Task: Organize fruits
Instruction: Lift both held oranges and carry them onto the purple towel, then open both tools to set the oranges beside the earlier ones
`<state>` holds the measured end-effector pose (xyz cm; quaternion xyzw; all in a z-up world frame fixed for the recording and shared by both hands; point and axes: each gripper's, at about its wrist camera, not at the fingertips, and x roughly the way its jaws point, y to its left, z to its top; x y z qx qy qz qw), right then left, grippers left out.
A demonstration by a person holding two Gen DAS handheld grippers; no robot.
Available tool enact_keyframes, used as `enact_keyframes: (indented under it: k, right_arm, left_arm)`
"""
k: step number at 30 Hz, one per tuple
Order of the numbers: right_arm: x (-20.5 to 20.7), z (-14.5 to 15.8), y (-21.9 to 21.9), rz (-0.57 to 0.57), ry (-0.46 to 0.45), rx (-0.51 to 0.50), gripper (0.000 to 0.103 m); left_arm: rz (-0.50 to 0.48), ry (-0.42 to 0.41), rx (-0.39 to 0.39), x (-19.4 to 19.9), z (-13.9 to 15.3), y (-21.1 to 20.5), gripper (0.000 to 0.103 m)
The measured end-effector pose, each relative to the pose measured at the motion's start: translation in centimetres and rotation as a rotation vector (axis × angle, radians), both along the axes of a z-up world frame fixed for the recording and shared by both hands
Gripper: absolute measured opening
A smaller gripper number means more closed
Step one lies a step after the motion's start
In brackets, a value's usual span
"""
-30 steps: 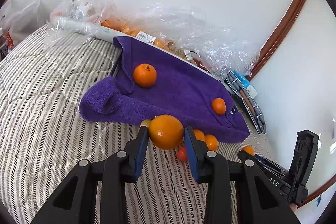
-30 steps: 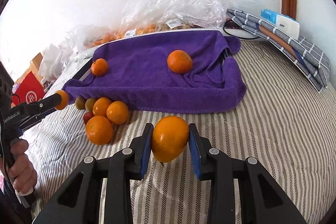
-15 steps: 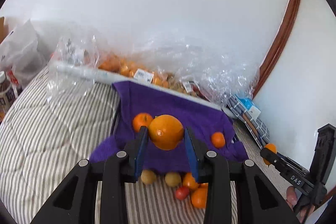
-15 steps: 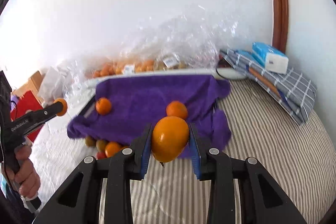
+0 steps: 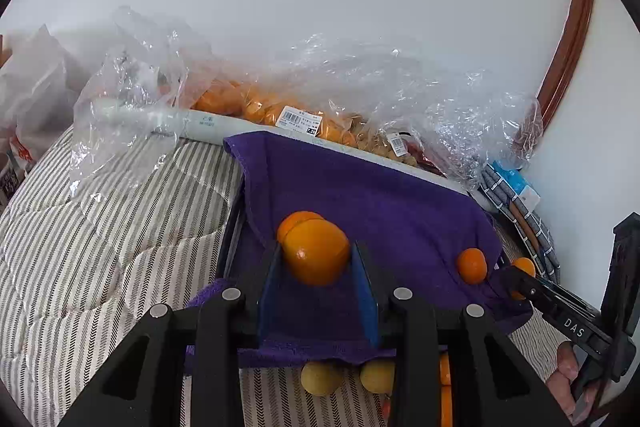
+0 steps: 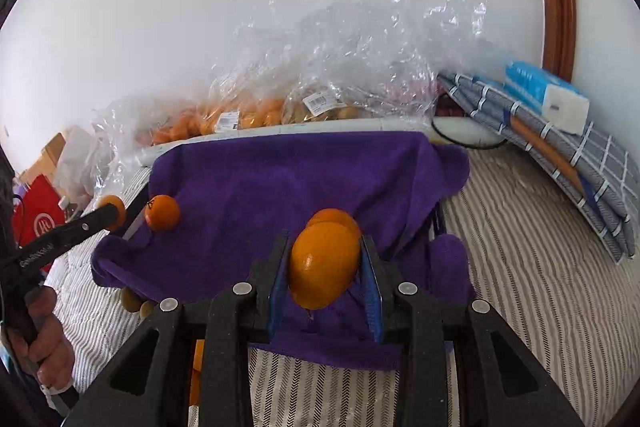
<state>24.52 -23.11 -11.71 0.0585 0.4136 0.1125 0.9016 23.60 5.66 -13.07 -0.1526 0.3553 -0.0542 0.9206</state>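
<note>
While each orange is already clamped between a pair of tongs, what matters is that both hang over the near half of the purple towel (image 5: 380, 211), so the drop spot lies straight below and slightly beyond. The left tongs (image 5: 316, 277) grip a large orange (image 5: 314, 253), directly in front of a resting orange (image 5: 298, 221) that it mostly hides. The right tongs (image 6: 326, 271) grip another large orange (image 6: 324, 265), likewise covering a fruit (image 6: 332, 217) behind it. A small orange (image 5: 472, 265) sits at the towel's right side. Loose fruit on the striped bed (image 5: 100, 227) near the towel's edge is largely cut off by the tongs' frames.
</note>
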Motion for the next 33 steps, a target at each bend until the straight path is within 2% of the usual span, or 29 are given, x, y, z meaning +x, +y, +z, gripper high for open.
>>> enact_keyframes:
  k: [2,10,14,19,24,28,33]
  right_arm:
    - [0.3,-0.4,-0.3,0.022,0.03,0.05,0.033]
    - [0.9,-1.8,-0.3,0.016,0.098,0.053,0.033]
    - [1.2,-2.5,0.0,0.017,0.131,0.022,0.033]
    - [1.5,-3.0,0.4,0.02,0.152,-0.005,0.033]
    - [1.2,-3.0,1.0,0.037,0.136,-0.032,0.034]
    - [0.8,-2.7,1.6,0.047,0.105,-0.054,0.045]
    - [0.1,-2.1,1.6,0.037,0.065,-0.067,0.05]
  left_arm:
    - [-0.012,0.018,-0.032,0.3,-0.5,0.1,0.033]
    - [-0.029,0.065,0.002,0.9,-1.7,-1.1,0.033]
    - [-0.02,0.104,0.028,1.4,-2.4,-1.3,0.033]
    - [-0.021,0.104,0.044,1.5,-2.4,-1.5,0.033]
    - [-0.025,0.105,0.046,1.5,-2.4,-1.5,0.033]
    - [-0.031,0.104,0.051,1.5,-2.3,-1.7,0.033]
    - [-0.038,0.097,0.053,1.5,-2.2,-1.9,0.037]
